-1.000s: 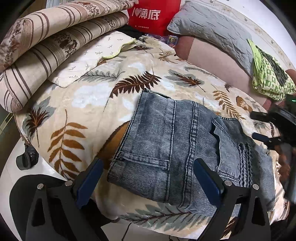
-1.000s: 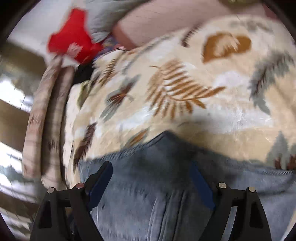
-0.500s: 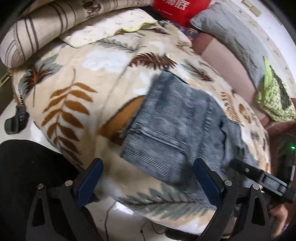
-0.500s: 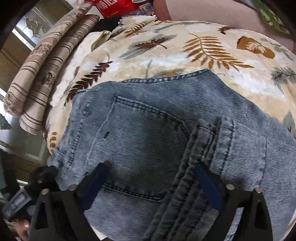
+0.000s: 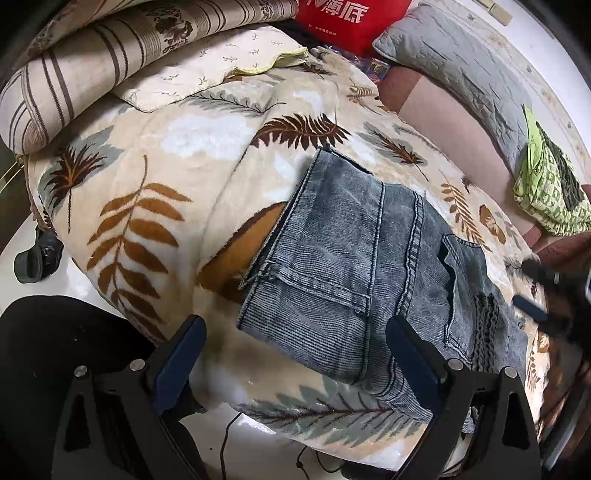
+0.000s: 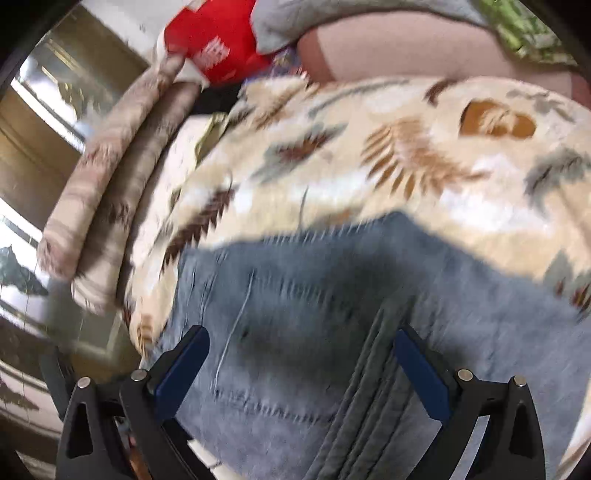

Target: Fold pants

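Observation:
Grey-blue jeans (image 5: 362,251) lie folded into a compact stack on a leaf-patterned blanket (image 5: 166,166), back pocket and waistband toward the right. My left gripper (image 5: 291,325) hovers open over the stack's near edge, and its pads touch nothing. At the right edge of the left wrist view, my right gripper (image 5: 532,288) shows as a dark blur beside the waistband. Its own view is smeared by motion. There the right gripper (image 6: 301,334) stands wide open above the jeans (image 6: 314,295), with no cloth pinched.
Striped rolled bedding (image 5: 92,74) and a cream pillow (image 5: 207,66) lie at the back left. A red bag (image 5: 343,18), a grey pillow (image 5: 461,62) and a folded green cloth (image 5: 546,192) line the back right. White floor with a cable (image 5: 229,443) lies below the bed's edge.
The right gripper has drawn away from the waistband, where it hovered close half a second ago, and its jaws have widened. The left gripper rolled slightly and stayed open over the near edge.

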`<state>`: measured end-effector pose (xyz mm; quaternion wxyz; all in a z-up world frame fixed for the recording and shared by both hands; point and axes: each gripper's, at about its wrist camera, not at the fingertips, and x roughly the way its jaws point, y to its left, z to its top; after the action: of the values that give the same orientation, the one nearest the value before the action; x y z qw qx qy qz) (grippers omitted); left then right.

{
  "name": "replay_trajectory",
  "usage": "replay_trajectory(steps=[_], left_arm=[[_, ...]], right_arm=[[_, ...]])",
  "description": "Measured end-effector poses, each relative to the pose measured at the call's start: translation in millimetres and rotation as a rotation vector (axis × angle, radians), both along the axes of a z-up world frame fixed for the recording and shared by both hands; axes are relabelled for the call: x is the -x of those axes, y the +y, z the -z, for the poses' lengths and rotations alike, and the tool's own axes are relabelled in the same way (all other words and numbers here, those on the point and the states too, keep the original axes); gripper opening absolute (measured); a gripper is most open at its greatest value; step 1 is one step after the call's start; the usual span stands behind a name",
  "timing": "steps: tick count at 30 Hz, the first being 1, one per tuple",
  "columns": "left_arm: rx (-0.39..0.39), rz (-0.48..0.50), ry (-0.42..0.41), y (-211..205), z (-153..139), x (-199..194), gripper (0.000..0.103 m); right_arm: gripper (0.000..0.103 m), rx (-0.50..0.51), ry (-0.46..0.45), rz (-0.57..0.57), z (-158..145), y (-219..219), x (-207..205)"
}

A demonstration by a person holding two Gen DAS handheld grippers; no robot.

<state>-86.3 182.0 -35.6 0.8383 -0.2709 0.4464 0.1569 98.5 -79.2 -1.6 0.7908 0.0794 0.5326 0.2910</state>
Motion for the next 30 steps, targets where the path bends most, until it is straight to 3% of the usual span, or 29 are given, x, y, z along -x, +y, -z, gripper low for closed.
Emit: replay_trajectory(steps=[4,7,10,14,19,21,22,24,26,28,30], left_arm=[[-0.06,-0.011,-0.026,-2.9,-12.1,6.6,0.097],[-0.201,-0.035,-0.117,-12.5,-41.7,17.2,0.098],[-0.281,0.089,-0.154,-37.5,-57.3,0.3,0.098],[-0.34,0.27,-0.078,-70.9,-34.2,-34.9,0.098],[-0.32,0.291,0.027,-67.3,5.2,-54.8,0.098],[-0.297,0.29,0.015,-62.5,8.2,-56.4,0.099],[-0.293,0.295,0.013,-61.2,7.9,-57.4,0.099],[-0.295,0.301,0.005,-57.7,8.9,-60.3,0.1],[-0.299,0.297,0.002,-56.8,9.6,-61.7,0.101],[-0.306,0.291,0.001,-59.0,5.5,-60.8,0.101],[-0.325,0.269,-0.035,-57.6,-4.6,-57.2,0.101]], right_arm=[[0.101,0.05,-0.017,0.072,-2.0,-16.9,-26.2],[0.101,0.116,-0.037,0.083,-3.7,-32.1,-40.6],[0.1,0.185,-0.057,0.07,-6.0,-42.6,-59.1],[0.082,0.233,-0.027,0.012,3.1,-30.9,-86.7],[0.075,0.264,0.021,-0.13,29.6,12.1,-103.7],[0.052,0.302,0.059,-0.165,48.2,27.1,-110.1],[0.033,0.322,0.086,-0.187,59.4,33.7,-112.7],[0.015,0.342,0.054,-0.221,58.1,41.6,-110.5],[0.008,0.375,0.004,-0.233,47.9,46.5,-106.7],[0.007,0.416,-0.06,-0.214,39.6,48.8,-104.9],[0.007,0.429,-0.056,-0.198,47.8,49.0,-107.7]])
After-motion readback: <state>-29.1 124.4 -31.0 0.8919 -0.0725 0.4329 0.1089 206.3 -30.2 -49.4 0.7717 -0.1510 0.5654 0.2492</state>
